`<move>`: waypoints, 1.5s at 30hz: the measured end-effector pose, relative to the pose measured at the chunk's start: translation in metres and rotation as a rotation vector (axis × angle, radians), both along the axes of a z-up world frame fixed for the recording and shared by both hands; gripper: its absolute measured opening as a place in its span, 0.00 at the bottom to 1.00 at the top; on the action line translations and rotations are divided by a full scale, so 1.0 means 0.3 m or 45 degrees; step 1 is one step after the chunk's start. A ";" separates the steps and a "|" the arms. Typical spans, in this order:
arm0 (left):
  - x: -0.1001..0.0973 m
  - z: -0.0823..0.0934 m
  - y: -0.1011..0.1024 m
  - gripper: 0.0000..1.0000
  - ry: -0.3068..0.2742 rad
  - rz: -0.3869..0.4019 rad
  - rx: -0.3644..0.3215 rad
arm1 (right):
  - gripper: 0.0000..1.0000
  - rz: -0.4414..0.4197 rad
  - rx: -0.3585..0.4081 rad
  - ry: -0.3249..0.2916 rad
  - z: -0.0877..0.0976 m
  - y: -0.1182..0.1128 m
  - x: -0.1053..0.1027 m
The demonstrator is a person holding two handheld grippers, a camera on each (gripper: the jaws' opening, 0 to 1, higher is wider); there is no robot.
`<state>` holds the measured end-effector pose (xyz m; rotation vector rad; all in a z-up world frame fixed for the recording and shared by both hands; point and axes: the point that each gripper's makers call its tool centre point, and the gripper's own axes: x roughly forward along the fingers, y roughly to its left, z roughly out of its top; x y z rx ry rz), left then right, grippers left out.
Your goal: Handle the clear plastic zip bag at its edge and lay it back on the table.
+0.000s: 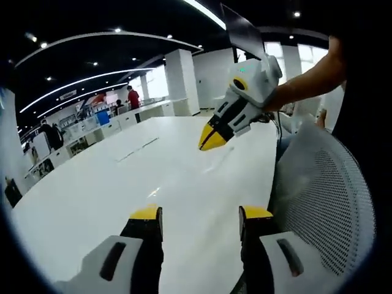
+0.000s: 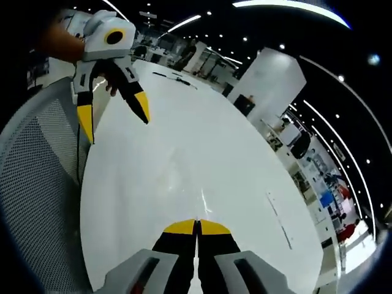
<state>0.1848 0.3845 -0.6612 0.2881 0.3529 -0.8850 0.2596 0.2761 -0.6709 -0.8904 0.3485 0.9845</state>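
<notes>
Nearest, left gripper [image 1: 201, 214]: jaws wide apart with nothing between them; the yellow tips rise from the bottom of the left gripper view, over the table. In the right gripper view it sits at upper left [image 2: 113, 116], jaws spread in a V, tips pointing down toward the table edge.
Right gripper [image 2: 197, 228]: jaws pressed together, yellow tips meeting along one seam; nothing can be made out between them. In the left gripper view it enters from the right [image 1: 214, 138], tips closed to a point, tilted down and held above the table.
Hand [image 1: 288, 92]: grips the white body of the right gripper, the forearm running off to the upper right.
Zip bag: clear film against a glossy top; it cannot be picked out with certainty.
Faint streak [image 2: 203, 197]: a thin bright line on the table just ahead of the right gripper's tips; whether it is the bag's edge or a reflection cannot be told.
Table [image 1: 92, 202]: long, white and shiny, stretching away from both grippers.
Mesh chair back [image 1: 324, 202]: grey, curved, just beside the table's near edge.
Background: office desks, white pillar [image 1: 182, 82], ceiling light strips, and people standing far off.
</notes>
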 end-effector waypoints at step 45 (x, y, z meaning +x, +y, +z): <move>-0.034 -0.083 0.017 0.56 0.005 0.067 -0.022 | 0.00 0.110 -0.178 0.105 -0.286 0.055 0.095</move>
